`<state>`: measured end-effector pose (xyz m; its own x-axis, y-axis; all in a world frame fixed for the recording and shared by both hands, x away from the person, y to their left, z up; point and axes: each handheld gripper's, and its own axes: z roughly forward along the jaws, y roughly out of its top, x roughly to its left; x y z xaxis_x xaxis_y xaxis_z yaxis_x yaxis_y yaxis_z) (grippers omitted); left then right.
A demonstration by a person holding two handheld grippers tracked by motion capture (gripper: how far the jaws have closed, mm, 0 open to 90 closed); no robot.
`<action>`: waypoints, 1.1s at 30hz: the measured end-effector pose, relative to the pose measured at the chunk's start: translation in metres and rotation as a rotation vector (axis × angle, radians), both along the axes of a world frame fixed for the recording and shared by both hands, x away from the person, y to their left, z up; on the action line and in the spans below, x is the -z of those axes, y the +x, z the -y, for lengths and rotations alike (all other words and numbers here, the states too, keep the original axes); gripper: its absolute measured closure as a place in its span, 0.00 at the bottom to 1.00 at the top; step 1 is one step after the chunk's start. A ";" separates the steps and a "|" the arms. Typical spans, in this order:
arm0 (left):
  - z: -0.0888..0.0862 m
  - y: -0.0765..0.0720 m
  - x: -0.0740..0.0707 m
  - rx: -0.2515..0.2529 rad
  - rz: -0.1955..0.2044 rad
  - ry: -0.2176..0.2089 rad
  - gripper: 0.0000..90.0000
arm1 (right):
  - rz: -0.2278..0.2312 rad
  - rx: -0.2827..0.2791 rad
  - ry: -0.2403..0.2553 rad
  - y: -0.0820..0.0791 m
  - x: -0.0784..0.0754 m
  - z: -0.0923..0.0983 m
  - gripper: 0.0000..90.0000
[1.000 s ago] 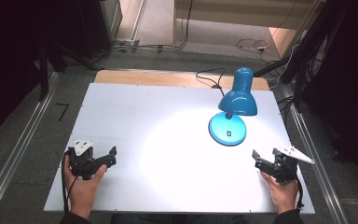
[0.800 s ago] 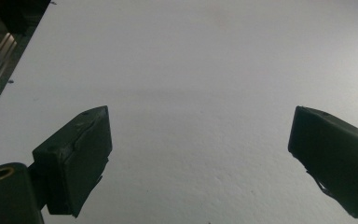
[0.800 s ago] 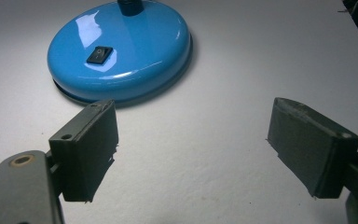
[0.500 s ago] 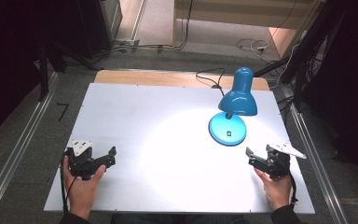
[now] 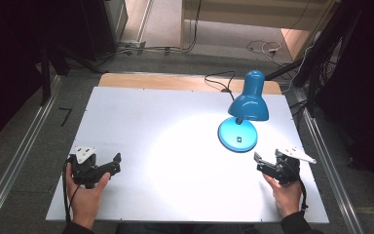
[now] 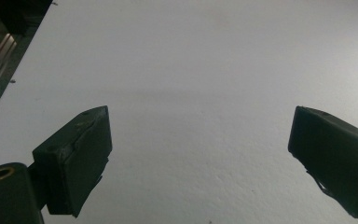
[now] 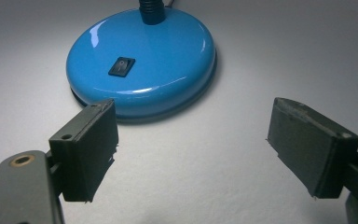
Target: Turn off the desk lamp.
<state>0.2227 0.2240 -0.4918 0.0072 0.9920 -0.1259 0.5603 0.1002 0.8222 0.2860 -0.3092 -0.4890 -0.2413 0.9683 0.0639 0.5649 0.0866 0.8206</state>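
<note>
My right gripper (image 5: 265,165) has moved up the table since a second ago; it was near the bottom edge, and now it sits closer to the blue lamp (image 5: 241,114); its jaws stand wide apart and hold nothing. In the right gripper view the lamp's round base (image 7: 142,60) lies just ahead of the jaws and a bit to their left; the little black switch (image 7: 121,66) on top of the base faces me. The lamp is lit and throws a bright patch on the white table (image 5: 141,117). I think I am going for the switch or the base, and the move brings me close enough to reach it soon. My left gripper (image 5: 108,165) has not moved; it rests near the bottom left of the table, jaws wide apart and empty, with bare table ahead of it; the lamp is far off to its right.
</note>
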 end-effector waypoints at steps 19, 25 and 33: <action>-0.002 -0.003 -0.001 0.008 0.001 -0.008 0.07 | -0.001 -0.015 -0.021 0.005 -0.006 -0.014 0.17; -0.002 -0.003 -0.001 0.009 -0.001 -0.010 0.08 | -0.004 -0.025 -0.021 0.008 -0.005 -0.018 0.18; -0.002 -0.003 -0.001 0.008 -0.002 -0.014 0.08 | -0.006 -0.034 -0.019 0.014 -0.006 -0.024 0.19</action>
<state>0.2194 0.2257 -0.4909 0.0153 0.9900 -0.1402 0.5632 0.1074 0.8193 0.2995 -0.2850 -0.4835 -0.2741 0.9606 0.0471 0.5662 0.1216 0.8153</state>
